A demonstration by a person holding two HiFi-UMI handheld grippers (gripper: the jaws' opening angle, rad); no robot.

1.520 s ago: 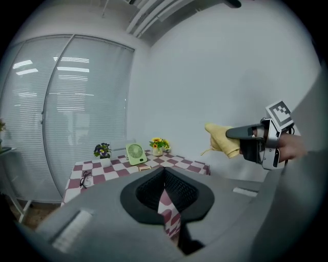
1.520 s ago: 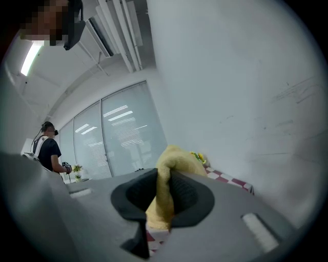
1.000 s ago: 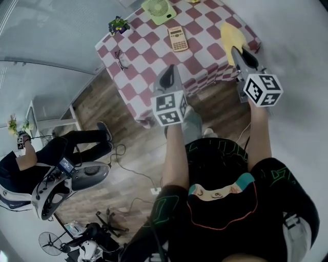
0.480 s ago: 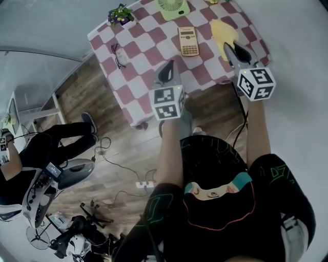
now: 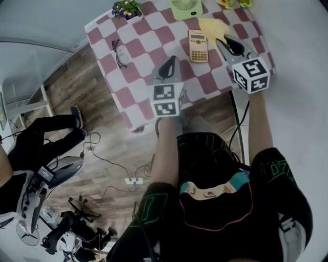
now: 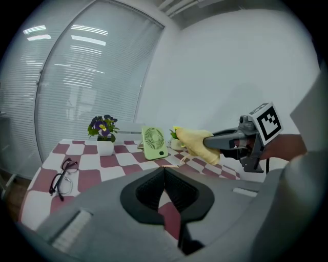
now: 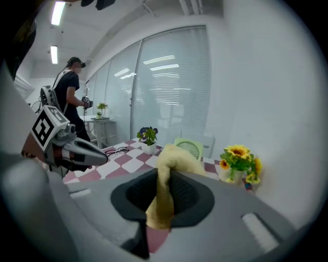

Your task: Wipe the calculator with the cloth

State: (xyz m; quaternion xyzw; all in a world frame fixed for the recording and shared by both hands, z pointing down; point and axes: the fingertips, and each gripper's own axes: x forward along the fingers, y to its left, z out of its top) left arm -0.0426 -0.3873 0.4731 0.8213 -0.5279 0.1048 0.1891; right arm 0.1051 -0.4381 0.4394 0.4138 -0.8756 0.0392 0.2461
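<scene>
A beige calculator (image 5: 198, 46) lies flat on the red-and-white checked table (image 5: 143, 41), right of its middle. My right gripper (image 5: 224, 42) hovers just right of the calculator, shut on a yellow cloth (image 5: 211, 26) that sticks out ahead of its jaws. In the right gripper view the cloth (image 7: 165, 190) hangs pinched between the jaws of that gripper (image 7: 163, 204). My left gripper (image 5: 170, 62) is shut and empty near the table's front edge, left of the calculator. In the left gripper view the jaws of this gripper (image 6: 164, 180) meet, and the right gripper (image 6: 229, 141) carries the cloth (image 6: 197, 143).
A green desk fan (image 5: 185, 7) and a pot of purple flowers (image 5: 126, 8) stand at the table's far side. Sunflowers (image 7: 239, 159) stand at the far right. Glasses (image 5: 119, 52) lie at the left. A person (image 7: 68, 97) stands behind; cables (image 5: 134, 180) lie on the floor.
Both grippers have moved forward from the table's front edge to over the tabletop. The right gripper, still holding the cloth, now sits beside the calculator.
</scene>
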